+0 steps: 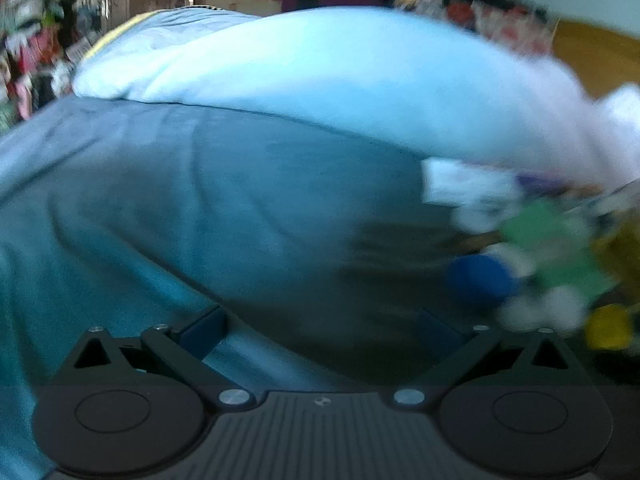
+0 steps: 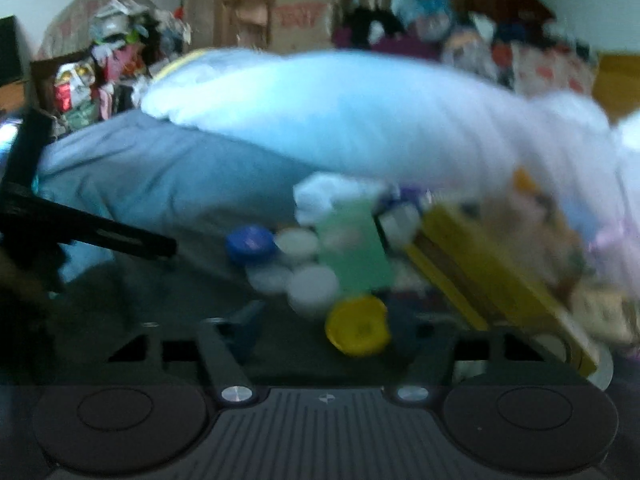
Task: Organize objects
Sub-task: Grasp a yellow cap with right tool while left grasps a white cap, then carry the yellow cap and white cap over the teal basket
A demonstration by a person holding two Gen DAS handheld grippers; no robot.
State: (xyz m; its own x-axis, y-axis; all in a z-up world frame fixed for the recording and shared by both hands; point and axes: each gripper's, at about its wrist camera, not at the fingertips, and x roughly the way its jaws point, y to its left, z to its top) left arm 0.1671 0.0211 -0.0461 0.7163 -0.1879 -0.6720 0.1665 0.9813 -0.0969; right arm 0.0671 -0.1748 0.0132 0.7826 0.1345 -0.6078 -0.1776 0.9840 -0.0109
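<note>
A blurred pile of small objects lies on a blue bed sheet (image 1: 200,208). In the right wrist view I see a yellow cap (image 2: 357,330), a blue cap (image 2: 250,243), white caps (image 2: 313,286), a green card (image 2: 354,252) and a yellow box (image 2: 492,272). The left wrist view shows the same pile at the right: the blue cap (image 1: 480,280), the green card (image 1: 556,248) and the yellow cap (image 1: 608,326). My left gripper (image 1: 320,326) is open and empty over bare sheet. My right gripper (image 2: 326,330) is open, with the yellow cap between its fingers.
A large pale blue pillow (image 1: 320,76) lies across the bed behind the pile. Cluttered shelves and bags (image 2: 108,64) fill the background. The left gripper's body (image 2: 88,236) shows at the left of the right wrist view.
</note>
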